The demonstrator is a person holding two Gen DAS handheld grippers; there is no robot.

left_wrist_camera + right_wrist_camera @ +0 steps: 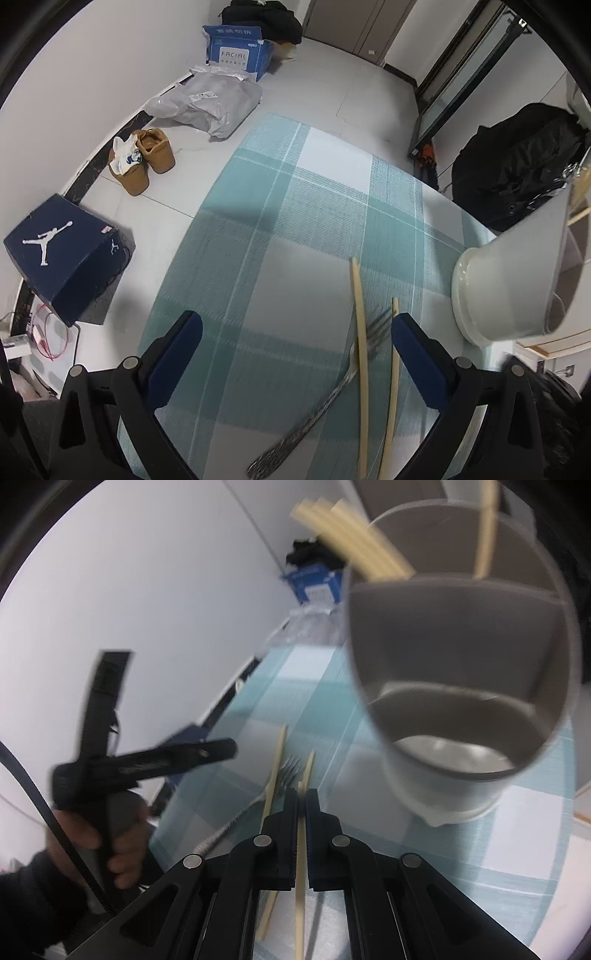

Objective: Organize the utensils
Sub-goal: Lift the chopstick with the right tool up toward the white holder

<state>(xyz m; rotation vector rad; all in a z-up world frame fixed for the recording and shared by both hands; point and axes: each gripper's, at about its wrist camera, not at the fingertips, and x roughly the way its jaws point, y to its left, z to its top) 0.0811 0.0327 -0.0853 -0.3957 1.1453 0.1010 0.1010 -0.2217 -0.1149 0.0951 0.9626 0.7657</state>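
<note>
While the left gripper (295, 354) hung wide open above the plaid tablecloth (280, 206), nothing sat between its blue pads. A fork (317, 406) and two chopsticks (360, 350) lay on the cloth near its right finger. The right gripper (304, 805) was clamped on a single chopstick (300, 886). A grey utensil holder (461, 701), with chopsticks inside, stood on the table's right.

A lived-in home: tan suede shoes (149, 158), a navy cardboard shoebox (66, 254) and a black backpack (517, 173) crowd the tiled floor (332, 74).
</note>
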